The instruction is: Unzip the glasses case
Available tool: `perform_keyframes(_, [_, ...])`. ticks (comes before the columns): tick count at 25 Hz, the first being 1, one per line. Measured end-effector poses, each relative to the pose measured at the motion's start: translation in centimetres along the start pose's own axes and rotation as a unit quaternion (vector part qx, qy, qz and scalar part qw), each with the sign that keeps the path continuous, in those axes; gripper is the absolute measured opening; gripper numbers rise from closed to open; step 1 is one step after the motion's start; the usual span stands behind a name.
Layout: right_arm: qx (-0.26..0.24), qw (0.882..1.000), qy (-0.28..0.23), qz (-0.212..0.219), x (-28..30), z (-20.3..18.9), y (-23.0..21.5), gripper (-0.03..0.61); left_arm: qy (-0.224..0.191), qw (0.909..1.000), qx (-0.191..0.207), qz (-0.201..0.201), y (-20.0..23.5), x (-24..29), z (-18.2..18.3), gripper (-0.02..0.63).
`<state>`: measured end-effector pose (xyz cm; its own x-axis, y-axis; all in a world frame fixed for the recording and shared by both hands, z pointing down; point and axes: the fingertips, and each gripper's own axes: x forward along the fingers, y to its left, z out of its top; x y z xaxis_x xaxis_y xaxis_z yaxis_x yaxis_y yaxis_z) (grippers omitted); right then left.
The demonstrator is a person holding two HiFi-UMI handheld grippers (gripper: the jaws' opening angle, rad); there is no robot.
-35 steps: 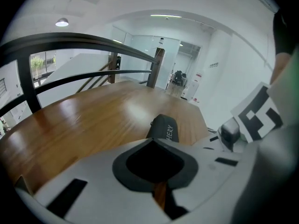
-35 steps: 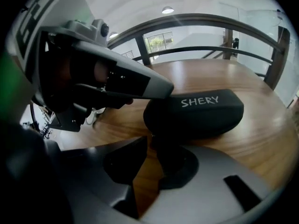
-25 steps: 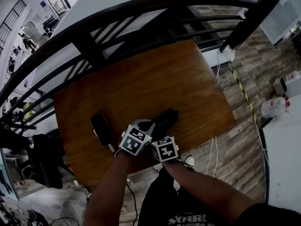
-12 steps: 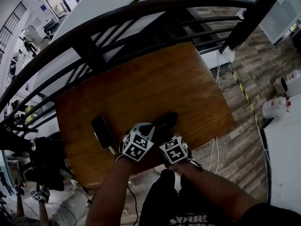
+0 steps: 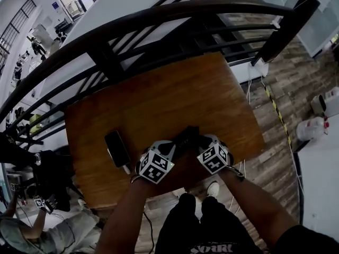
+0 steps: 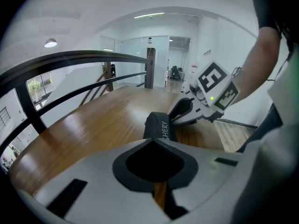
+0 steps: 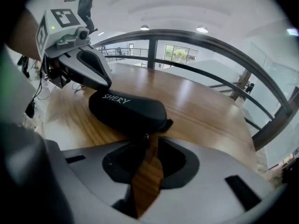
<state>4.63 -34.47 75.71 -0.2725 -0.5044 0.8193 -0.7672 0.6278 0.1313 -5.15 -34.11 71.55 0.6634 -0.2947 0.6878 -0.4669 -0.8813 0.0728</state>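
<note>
Glasses case (image 5: pixel 186 136) lies flat near the tabletop's (image 5: pixel 159 89) near edge and looks closed. Change: right tool (image 7: pixel 147 141) has swung out from beside the left tool (image 6: pixel 150 146) to the case's right end. It's pinched nearly together on what looks like the zip pull (image 7: pixel 146 136), so the unzip is probably just starting. Left tool is pressed together, tips against the case's other end, likely steadying it. A phone (image 5: pixel 116 148) lies near on the left. There's open wood beyond and to the right, with the railing (image 5: pixel 159 15) past the far edge. Little room toward the person.
</note>
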Motion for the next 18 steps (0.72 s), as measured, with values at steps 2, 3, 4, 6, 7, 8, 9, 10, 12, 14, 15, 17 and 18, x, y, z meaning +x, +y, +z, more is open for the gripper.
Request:
perform_keyframes(2, [-0.016, 1.000, 0.000, -0.014, 0.2, 0.1, -1.2, 0.070, 0.001, 1.0000, 0.003, 0.002, 0.1, 0.0, 0.0, 0.003])
perform_keyframes(3, [-0.019, 1.000, 0.000, -0.025, 0.2, 0.2, -1.9, 0.064, 0.002, 1.0000, 0.006, 0.002, 0.1, -0.1, 0.0, 0.003])
perform_keyframes(4, [-0.021, 0.999, -0.002, -0.036, 0.2, 0.3, -2.8, 0.029, 0.003, 1.0000, 0.008, 0.002, 0.1, -0.1, 0.1, 0.003])
perform_keyframes(6, [-0.021, 0.999, -0.008, -0.045, 0.5, 0.7, -4.0, 0.012, 0.005, 0.9999, 0.009, 0.002, 0.0, 0.0, 0.1, 0.003])
perform_keyframes(7, [-0.023, 0.999, -0.011, -0.043, 0.7, 0.9, -4.4, 0.013, 0.006, 0.9999, 0.008, 0.003, 0.0, 0.0, 0.1, 0.003])
perform_keyframes(8, [-0.026, 0.999, -0.014, -0.040, 0.8, 1.2, -4.6, 0.014, 0.006, 0.9999, 0.007, 0.004, 0.0, 0.1, 0.1, 0.003])
perform_keyframes(9, [-0.026, 0.999, -0.016, -0.036, 0.8, 1.5, -4.8, 0.014, 0.007, 0.9999, 0.005, 0.007, 0.0, 0.1, 0.2, 0.003])
perform_keyframes(10, [-0.023, 0.999, -0.019, -0.034, 0.7, 1.8, -4.9, 0.014, 0.007, 0.9999, 0.004, 0.009, 0.1, 0.1, 0.3, 0.003])
perform_keyframes(12, [-0.011, 0.999, -0.026, -0.033, 0.1, 2.0, -4.9, 0.014, 0.003, 0.9998, 0.003, 0.018, 0.2, 0.1, 0.3, 0.003])
perform_keyframes(14, [0.000, 0.999, -0.036, -0.033, -0.9, 2.0, -4.6, 0.014, -0.014, 0.9993, -0.003, 0.034, 0.4, -0.2, 0.4, 0.003])
perform_keyframes(15, [0.002, 0.998, -0.044, -0.033, -1.6, 2.1, -4.5, 0.014, -0.034, 0.9983, -0.012, 0.045, 0.6, -0.5, 0.7, 0.003])
perform_keyframes(17, [0.007, 0.997, -0.066, -0.033, -3.5, 2.7, -4.3, 0.014, -0.090, 0.9927, -0.040, 0.069, 1.0, -2.2, 2.3, 0.003])
perform_keyframes(18, [0.011, 0.996, -0.081, -0.033, -4.8, 3.1, -4.1, 0.014, -0.121, 0.9875, -0.059, 0.082, 1.1, -3.6, 3.3, 0.005])
